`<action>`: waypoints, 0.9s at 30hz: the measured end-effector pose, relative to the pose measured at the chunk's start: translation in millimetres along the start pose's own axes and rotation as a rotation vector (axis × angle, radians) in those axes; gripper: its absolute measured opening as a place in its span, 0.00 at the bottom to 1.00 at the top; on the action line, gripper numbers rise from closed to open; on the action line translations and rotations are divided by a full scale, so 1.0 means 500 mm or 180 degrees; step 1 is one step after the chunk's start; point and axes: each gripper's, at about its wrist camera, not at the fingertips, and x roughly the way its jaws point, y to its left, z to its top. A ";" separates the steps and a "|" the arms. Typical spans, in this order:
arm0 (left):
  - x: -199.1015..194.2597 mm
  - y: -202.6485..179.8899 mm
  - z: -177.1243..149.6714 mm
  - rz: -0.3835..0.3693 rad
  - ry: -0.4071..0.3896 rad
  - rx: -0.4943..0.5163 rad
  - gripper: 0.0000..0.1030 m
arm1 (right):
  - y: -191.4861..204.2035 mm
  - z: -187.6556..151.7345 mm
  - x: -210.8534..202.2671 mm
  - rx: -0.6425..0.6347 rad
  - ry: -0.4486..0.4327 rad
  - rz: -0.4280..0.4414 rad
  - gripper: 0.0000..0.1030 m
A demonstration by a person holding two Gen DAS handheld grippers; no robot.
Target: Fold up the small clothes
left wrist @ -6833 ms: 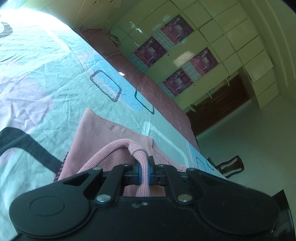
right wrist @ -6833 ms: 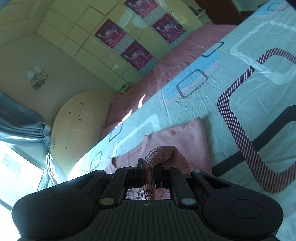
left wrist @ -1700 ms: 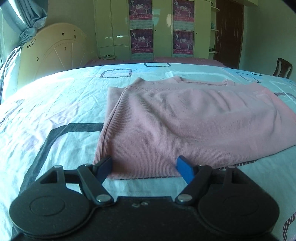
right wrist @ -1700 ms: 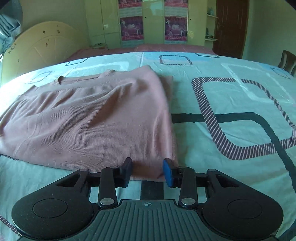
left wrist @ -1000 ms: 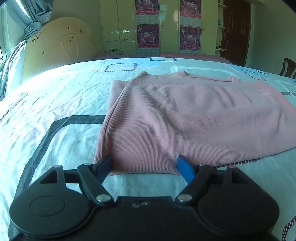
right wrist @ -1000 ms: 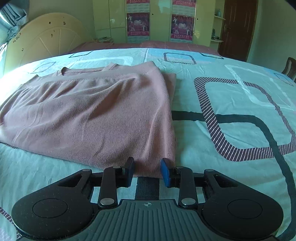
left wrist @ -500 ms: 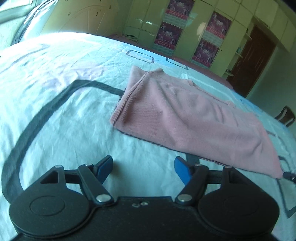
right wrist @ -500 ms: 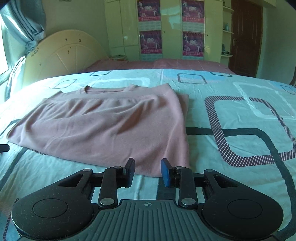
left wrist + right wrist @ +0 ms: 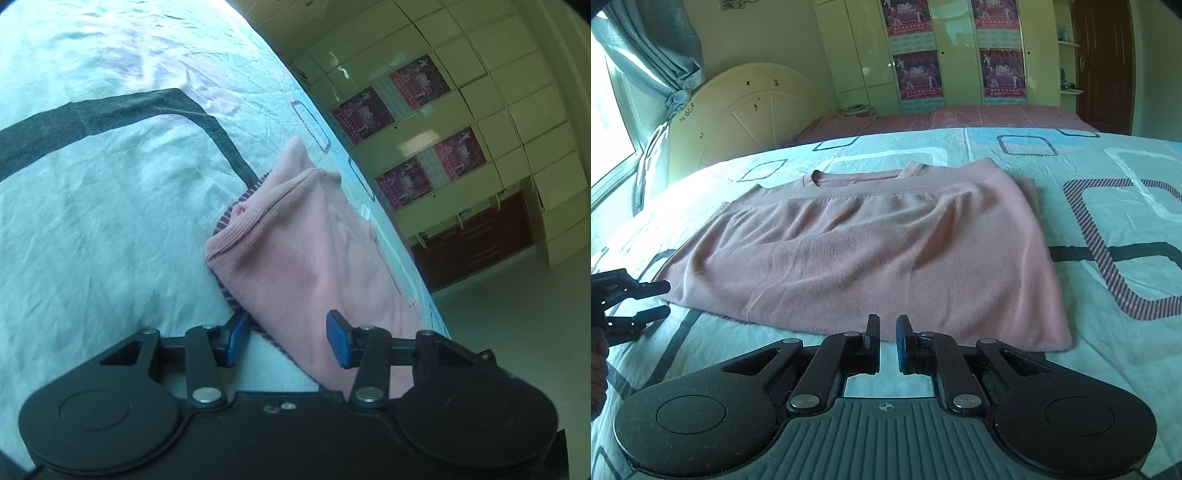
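- The bed (image 9: 1015,147) fills most of the room, spread with a pale blue-green sheet (image 9: 92,221) printed with dark and striped rounded rectangles; a cream headboard (image 9: 750,110) stands at its far left end.
- Behind it runs a wall of pale green cupboards (image 9: 864,55) with purple posters (image 9: 916,74) stuck on the doors (four show in the left claw's view), and a dark wooden door (image 9: 1104,62) at the far right. A grey-blue curtain (image 9: 653,48) hangs by the bright window on the left.
- The pink sweater (image 9: 871,251) lies flat on the sheet, folded over on itself so its hem sits just below the neckline, which faces the far side.
- The right claw (image 9: 887,341) hovers at the sweater's near edge, jaws closing to a thin gap, with nothing between the pads.
- The left claw (image 9: 284,341) sits at the sweater's left end, rolled well onto its side; its jaws are closing, and the edge of the sweater lies between the blue pads (image 9: 338,341), which do not yet press on it (seen from the right, its fingers stand one above the other).
- A bit of the person's hand (image 9: 598,373) shows behind that claw.
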 end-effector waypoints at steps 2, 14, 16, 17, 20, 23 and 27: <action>0.025 0.004 0.020 -0.0050 -0.0023 -0.0076 0.39 | 0.021 0.025 0.033 0.0022 0.0009 0.0055 0.10; 0.101 0.007 0.067 -0.0137 -0.0057 -0.0178 0.09 | 0.138 0.117 0.207 -0.0155 0.0163 0.0121 0.10; 0.072 -0.002 0.068 -0.0311 -0.0182 -0.0151 0.07 | 0.143 0.115 0.229 -0.0247 0.0303 -0.0010 0.10; 0.058 -0.011 0.069 -0.0408 -0.0265 -0.0053 0.07 | 0.140 0.108 0.241 -0.0276 0.0388 -0.0058 0.10; 0.061 -0.002 0.076 -0.0254 -0.0191 0.0080 0.07 | 0.133 0.107 0.246 -0.0280 0.0410 -0.0071 0.10; 0.071 0.028 0.071 -0.0220 -0.0069 -0.0036 0.11 | 0.147 0.117 0.222 -0.0302 0.0224 0.0030 0.10; 0.071 0.033 0.066 -0.0268 -0.0096 -0.0137 0.16 | 0.152 0.093 0.255 -0.0435 0.0451 -0.0028 0.09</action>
